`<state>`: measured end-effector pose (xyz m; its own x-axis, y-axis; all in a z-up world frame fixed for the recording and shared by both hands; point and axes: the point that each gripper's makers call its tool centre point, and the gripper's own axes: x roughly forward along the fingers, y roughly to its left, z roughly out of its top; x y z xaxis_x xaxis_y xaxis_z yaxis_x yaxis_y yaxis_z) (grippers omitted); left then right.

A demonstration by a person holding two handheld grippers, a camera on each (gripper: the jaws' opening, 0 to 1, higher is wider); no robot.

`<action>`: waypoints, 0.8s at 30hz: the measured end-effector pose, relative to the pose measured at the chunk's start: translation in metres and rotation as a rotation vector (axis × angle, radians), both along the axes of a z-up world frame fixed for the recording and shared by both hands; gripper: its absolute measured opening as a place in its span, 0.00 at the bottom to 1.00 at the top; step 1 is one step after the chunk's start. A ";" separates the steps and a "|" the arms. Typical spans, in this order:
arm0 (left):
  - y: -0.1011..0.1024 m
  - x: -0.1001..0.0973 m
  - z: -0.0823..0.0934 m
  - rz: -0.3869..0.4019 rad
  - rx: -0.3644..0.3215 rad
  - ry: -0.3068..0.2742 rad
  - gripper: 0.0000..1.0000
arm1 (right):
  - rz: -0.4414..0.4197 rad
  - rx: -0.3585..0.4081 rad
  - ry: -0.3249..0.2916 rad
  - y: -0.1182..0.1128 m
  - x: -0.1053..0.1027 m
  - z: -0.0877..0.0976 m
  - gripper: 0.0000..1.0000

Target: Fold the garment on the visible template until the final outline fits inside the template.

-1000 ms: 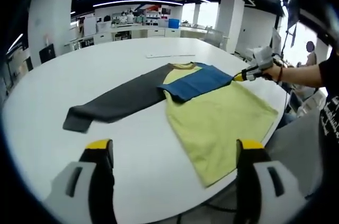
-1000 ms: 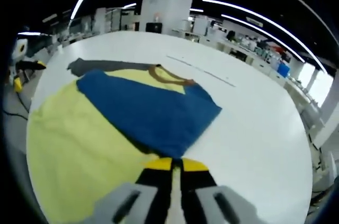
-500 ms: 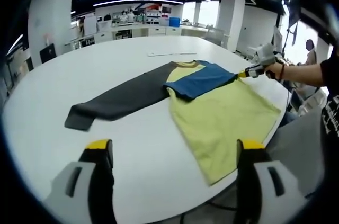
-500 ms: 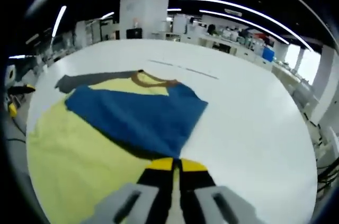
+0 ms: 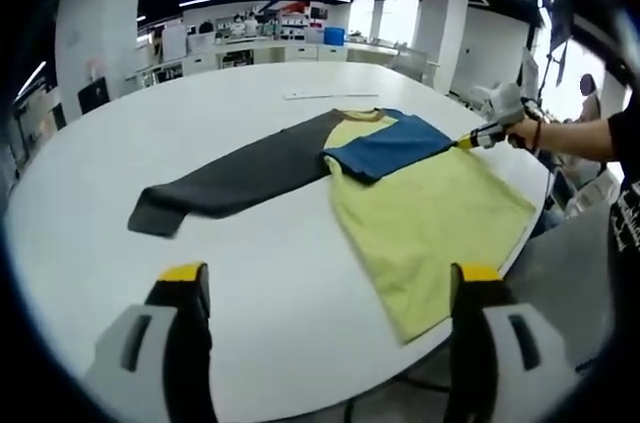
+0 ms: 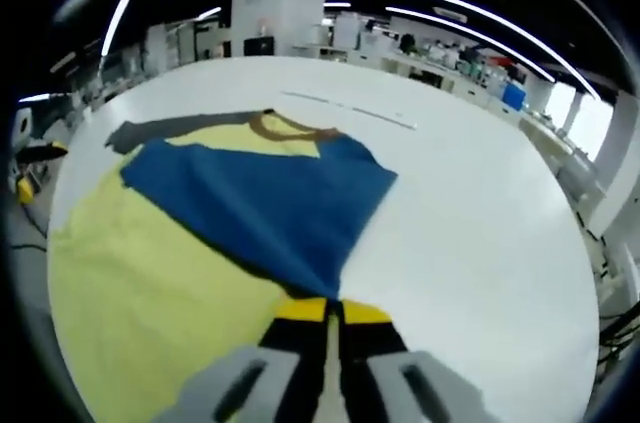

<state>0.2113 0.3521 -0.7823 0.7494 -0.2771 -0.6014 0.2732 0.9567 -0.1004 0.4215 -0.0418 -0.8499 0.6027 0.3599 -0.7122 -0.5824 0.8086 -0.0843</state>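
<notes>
Garment is lying near the counter edge; right gripper, jaws pressed together, is pinching the blue sleeve tip; left gripper, spread, is hovering nearer the grey sleeve.

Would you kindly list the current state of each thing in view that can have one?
Shirt: spread flat on the table, yellow body unfolded.
Blue sleeve: folded across the chest, its end pinched by the right gripper.
Dark sleeve: stretched out flat, not folded.
Right gripper: shut on the blue sleeve.
Left gripper: open, holding nothing, above the table.
</notes>
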 end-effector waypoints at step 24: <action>0.022 0.008 0.001 0.059 -0.024 0.005 0.99 | 0.050 0.131 0.023 0.017 -0.027 0.020 0.76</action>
<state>0.2193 0.3743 -0.7809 0.7619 -0.2465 -0.5990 0.2156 0.9685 -0.1244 0.3950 -0.0245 -0.8302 0.5658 0.4799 -0.6705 -0.6224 0.7819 0.0345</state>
